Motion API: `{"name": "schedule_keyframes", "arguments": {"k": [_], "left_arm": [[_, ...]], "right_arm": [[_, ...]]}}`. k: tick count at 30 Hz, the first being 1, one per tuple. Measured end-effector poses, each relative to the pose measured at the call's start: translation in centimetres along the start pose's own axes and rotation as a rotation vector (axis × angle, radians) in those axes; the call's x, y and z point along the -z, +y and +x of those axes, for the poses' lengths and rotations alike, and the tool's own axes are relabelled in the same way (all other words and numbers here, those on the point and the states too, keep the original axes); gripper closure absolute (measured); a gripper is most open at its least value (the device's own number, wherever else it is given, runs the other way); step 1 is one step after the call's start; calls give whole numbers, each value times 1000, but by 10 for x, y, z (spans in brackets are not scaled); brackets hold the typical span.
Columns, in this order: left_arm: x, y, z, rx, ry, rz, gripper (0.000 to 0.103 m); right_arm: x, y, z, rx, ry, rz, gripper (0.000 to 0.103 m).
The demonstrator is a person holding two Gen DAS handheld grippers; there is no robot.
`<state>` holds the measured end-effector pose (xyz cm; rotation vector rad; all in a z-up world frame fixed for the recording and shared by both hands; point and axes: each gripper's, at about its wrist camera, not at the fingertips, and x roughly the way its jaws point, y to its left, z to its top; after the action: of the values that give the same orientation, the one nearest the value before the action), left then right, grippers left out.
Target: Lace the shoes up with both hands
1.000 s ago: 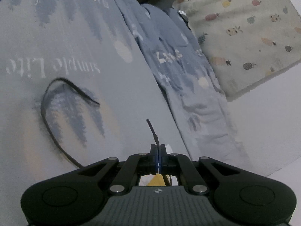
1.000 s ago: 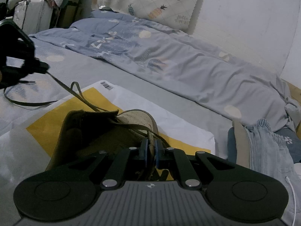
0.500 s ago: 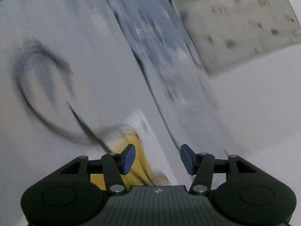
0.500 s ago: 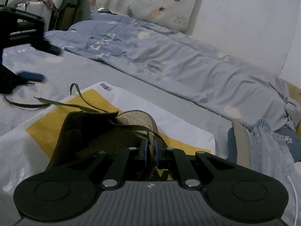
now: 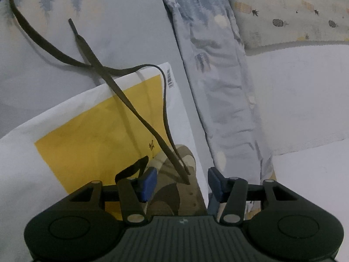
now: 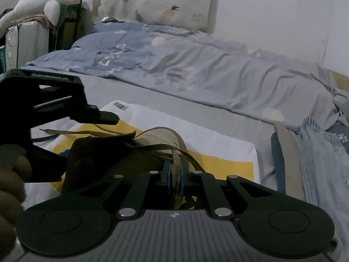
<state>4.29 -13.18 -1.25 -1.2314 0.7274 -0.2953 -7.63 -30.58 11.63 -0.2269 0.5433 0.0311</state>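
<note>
The shoe (image 6: 122,150), a dark olive-brown one with a pale perforated lining, lies on a white-and-yellow mailer bag (image 5: 91,139) spread flat on the grey bed sheet (image 5: 122,21). In the right wrist view its long axis runs roughly left to right and a little away from the camera, with the open collar toward the right gripper (image 6: 174,179); which end is the toe cannot be told for certain. In the left wrist view the shoe (image 5: 174,187) sits directly below the camera, its eyelet row running away along the line of the fingers.

The right gripper is clamped narrow on the padded edge of the shoe's collar, with the rim pinched between its 2 blue pads (image 6: 167,175).

The left gripper (image 5: 182,180) stands about half wide, its jaws closing slightly, with the shoe's upper below the gap and its blue pads (image 5: 149,181) touching nothing. In the right wrist view it (image 6: 65,131) hangs over the left end of the shoe, a hand (image 6: 11,187) behind it.

2 flat dark lace ends (image 5: 122,96) rise from the eyelets, cross each other at the bag's far edge and trail loose onto the sheet. A rumpled blue quilt (image 6: 185,69) lies beyond the bag.
</note>
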Motion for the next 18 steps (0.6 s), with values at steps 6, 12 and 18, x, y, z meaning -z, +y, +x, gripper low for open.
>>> {"name": "schedule_keyframes", "arguments": {"k": [6, 12, 18], "left_arm": [[4, -2, 1, -3, -11, -2, 87], [2, -6, -3, 2, -35, 20, 103], [-9, -14, -17, 1, -94, 63, 103]], "right_arm": [[1, -3, 1, -5, 0, 9, 97], [2, -3, 1, -4, 4, 21, 97], [2, -2, 3, 8, 19, 31, 97]]}}
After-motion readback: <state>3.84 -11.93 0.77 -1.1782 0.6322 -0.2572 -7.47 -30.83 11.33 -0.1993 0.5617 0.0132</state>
